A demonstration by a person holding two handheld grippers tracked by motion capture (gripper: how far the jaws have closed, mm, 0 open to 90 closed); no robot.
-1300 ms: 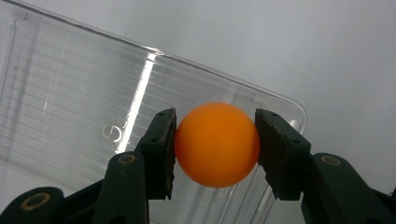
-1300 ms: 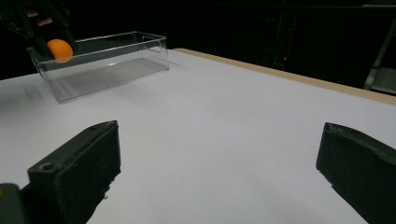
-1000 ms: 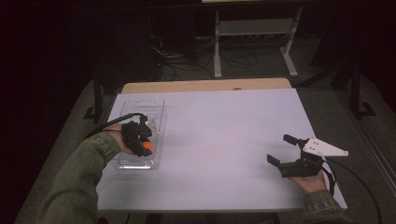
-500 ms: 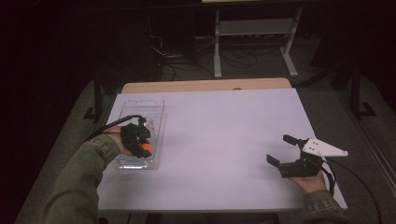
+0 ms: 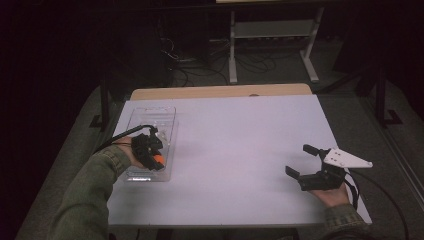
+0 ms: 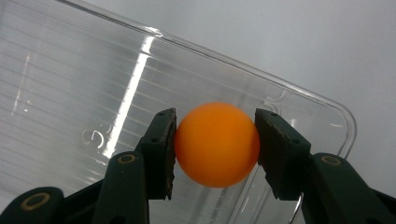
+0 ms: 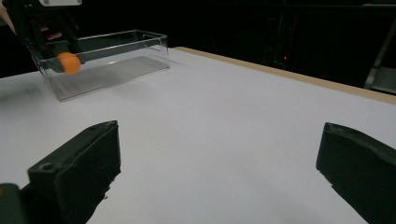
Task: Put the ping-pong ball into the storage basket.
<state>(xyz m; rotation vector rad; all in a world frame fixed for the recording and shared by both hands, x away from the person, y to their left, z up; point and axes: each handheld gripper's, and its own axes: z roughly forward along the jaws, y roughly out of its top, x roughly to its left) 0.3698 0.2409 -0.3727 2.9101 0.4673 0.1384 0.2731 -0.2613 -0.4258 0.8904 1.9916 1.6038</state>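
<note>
An orange ball [image 6: 217, 149] sits between the two black jaws of my left gripper [image 6: 215, 115], which is shut on it, pads touching both sides. Below it lies the floor of a clear plastic box [image 6: 70, 93]. In the high view the left gripper [image 5: 150, 152] holds the ball [image 5: 158, 160] over the near end of the box [image 5: 152, 117] at the table's left. My right gripper [image 5: 302, 161] rests open at the near right with nothing between its jaws. From the right gripper [image 7: 217, 177] view, the ball [image 7: 68, 63] hangs at the box's [image 7: 116, 60] near wall.
The white table [image 5: 240, 145] is bare between the box and the right gripper. A wooden strip [image 5: 220, 91] runs along its far edge. Beyond it, in the dark, a metal stand [image 5: 270, 35] and cables lie on the floor.
The left gripper with the ball has edged very slightly toward the near end of the box. The right gripper has stayed put.
</note>
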